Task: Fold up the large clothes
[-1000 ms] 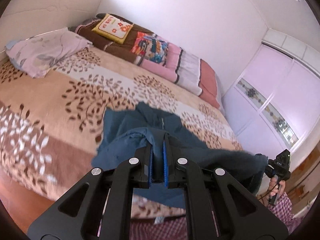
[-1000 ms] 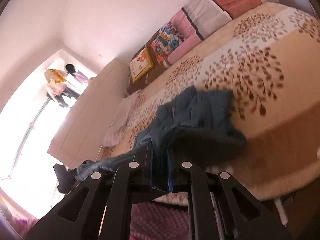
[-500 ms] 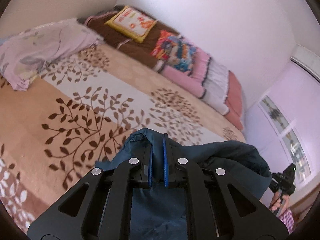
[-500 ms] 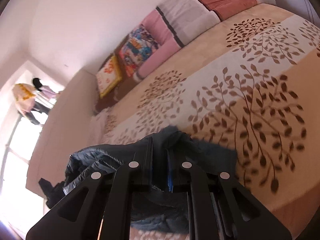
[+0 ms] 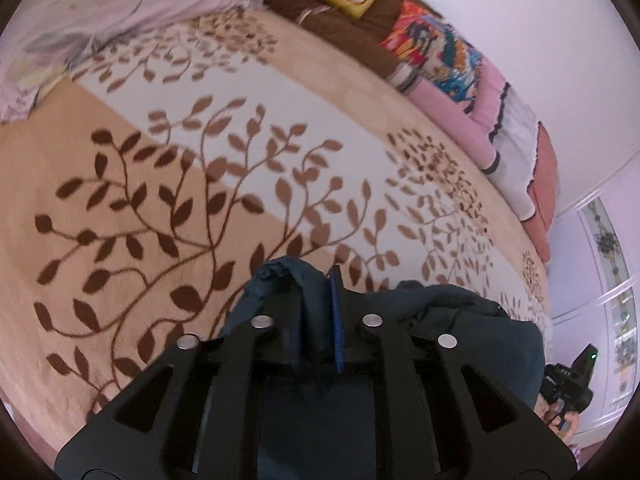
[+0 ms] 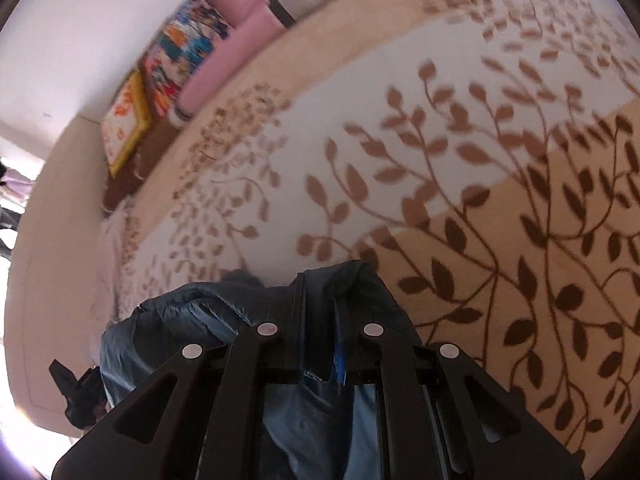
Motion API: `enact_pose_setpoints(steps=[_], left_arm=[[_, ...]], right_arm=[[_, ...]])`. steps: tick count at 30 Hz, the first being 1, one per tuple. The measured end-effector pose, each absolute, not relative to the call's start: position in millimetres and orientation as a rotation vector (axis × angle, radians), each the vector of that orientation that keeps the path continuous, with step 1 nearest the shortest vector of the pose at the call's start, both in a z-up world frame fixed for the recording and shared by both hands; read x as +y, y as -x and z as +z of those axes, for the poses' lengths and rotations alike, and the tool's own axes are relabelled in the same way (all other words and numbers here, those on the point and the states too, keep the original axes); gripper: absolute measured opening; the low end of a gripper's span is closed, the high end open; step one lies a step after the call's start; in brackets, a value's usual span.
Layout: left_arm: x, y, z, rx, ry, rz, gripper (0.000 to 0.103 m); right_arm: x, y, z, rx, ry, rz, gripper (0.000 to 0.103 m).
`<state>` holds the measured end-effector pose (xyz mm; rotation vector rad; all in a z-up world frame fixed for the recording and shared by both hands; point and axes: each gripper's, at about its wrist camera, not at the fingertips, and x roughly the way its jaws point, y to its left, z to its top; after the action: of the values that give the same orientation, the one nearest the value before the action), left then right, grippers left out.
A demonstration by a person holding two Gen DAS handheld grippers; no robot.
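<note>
Both grippers clamped on a dark blue garment, held over a leaf-patterned bed cover.

Left gripper (image 5: 316, 312): jaws closed on a bunched fold of the garment (image 5: 460, 320); fabric fills the gap between the blue pads and pokes out ahead of the fingertips, the rest trailing off to the tool's right and under its frame. Right gripper (image 6: 320, 320): jaws likewise pinched on a fold of the same garment (image 6: 180, 320), which bulges to the tool's left and hangs below the frame. Bed cover (image 5: 160, 200) lies ahead of and beneath both tools; whether the cloth touches it cannot be told. Far ahead along the wall, a row of folded blankets and cushions (image 5: 440, 52). Lilac pillow (image 5: 100, 12) ahead-left of the left tool. Both views motion-blurred.
</note>
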<state>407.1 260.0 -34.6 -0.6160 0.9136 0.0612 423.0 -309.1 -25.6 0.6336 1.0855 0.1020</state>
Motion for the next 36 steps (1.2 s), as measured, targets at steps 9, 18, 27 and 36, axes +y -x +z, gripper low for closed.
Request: enact_pose_setpoints(steps=[9,18,27,36], left_arm=[[269,-384,-2,0.74,0.644,0.084,0.073],[268,-339,8,0.769,0.61,0.042,0.073],[261,-256,12,0.785,0.599,-0.003,0.074],[257,-170,-12,0.844,0.636,-0.017,0.078]], right_arm=[[-324,-409,-23,1.082,-0.777,0.183,0.034],[-332,-394,3,0.994,-0.787,0.172,0.067],[-341,-340,38,0.925,-0.718,0.207,0.067],[-324,-182,24,0.937,-0.641,0.251,0.068]])
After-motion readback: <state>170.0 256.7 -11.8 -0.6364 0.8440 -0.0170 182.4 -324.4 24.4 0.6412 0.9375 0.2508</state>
